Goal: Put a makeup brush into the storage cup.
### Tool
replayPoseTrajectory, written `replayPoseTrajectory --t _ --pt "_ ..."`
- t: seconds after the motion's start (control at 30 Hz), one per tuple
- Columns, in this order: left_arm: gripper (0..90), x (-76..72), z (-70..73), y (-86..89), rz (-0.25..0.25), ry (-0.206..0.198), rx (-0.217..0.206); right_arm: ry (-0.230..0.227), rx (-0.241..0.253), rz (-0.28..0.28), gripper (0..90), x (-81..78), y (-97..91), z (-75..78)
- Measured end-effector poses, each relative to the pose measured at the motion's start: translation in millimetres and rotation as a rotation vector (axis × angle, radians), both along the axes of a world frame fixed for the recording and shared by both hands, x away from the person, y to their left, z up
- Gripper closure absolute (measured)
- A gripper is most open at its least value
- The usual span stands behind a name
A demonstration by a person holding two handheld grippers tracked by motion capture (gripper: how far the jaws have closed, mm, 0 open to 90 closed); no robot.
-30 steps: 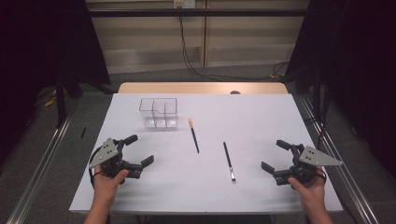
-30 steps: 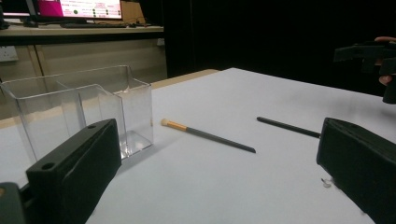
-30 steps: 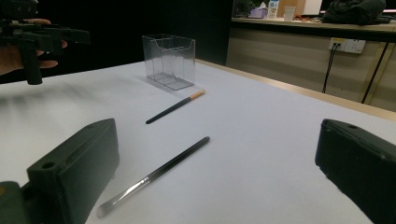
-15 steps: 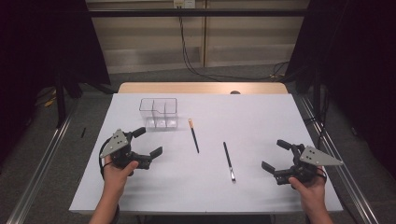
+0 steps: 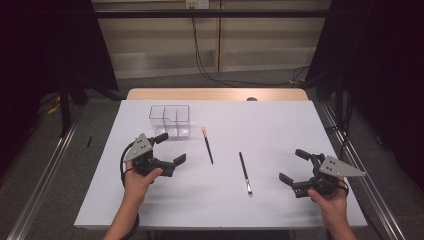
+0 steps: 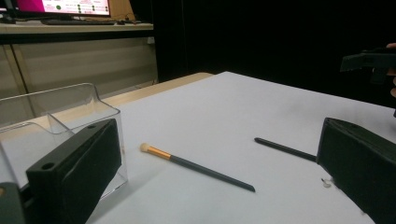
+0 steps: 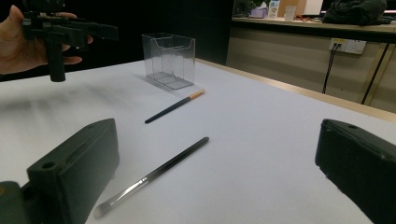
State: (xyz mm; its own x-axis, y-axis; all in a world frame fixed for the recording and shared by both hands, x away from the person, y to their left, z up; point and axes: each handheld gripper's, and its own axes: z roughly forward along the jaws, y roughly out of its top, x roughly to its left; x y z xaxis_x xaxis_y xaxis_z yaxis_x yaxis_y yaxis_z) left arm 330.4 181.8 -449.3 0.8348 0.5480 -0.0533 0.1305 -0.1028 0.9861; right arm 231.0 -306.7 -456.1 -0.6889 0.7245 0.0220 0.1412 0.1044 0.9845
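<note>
Landmark = clear organizer box (image 5: 170,120), far-left part of the white table (image 5: 280,120).

Left tongs (image 5: 169,149): released, jaws spread wide, nothing between them. Held above the table just in front of the box, toward the person, jaws pointing toward the table's centre. In the left gripper view the box (image 6: 56,126) sits right behind one jaw; can't tell whether jaw and box wall touch.

Orange-tipped brush (image 5: 207,145): flat on the table, just right of the box, orange ferrule end nearest the box, dark handle running away from it toward the person. Left gripper view has it (image 6: 196,167) lying between the spread jaws, farther out, untouched.

Silver-tipped brush (image 5: 245,172): flat on the table, farther right of the box than the first brush and nearer the person, bristle end pointing away from the box. The two brushes are apart and roughly parallel. Right gripper view has it (image 7: 154,175) in front of its own jaws, bristles closest to the camera.

Right tongs (image 5: 292,166): released, jaws wide, holding nothing. Well away from the box, near the table's front-right corner, right of the silver-tipped brush, not touching it.

Both hands grip the handles: left hand (image 5: 140,175), right hand (image 5: 330,197).
</note>
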Motion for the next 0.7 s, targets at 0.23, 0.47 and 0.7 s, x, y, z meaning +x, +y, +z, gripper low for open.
replayPoseTrajectory --t 0.23,0.47,0.7 --pt "0.0 7.6 -1.2 -13.8 -0.007 -0.005 0.005 0.001 -0.003 0.002 0.0 0.6 0.5 -0.2" --pt "0.0 14.4 -3.5 -27.3 -0.012 -0.004 -0.002 -0.002 -0.001 0.002 0.0 0.3 -0.9 0.1" --pt "0.0 22.0 -6.1 -34.8 -0.009 0.010 -0.023 -0.003 0.000 0.002 0.0 0.4 -1.2 0.1"
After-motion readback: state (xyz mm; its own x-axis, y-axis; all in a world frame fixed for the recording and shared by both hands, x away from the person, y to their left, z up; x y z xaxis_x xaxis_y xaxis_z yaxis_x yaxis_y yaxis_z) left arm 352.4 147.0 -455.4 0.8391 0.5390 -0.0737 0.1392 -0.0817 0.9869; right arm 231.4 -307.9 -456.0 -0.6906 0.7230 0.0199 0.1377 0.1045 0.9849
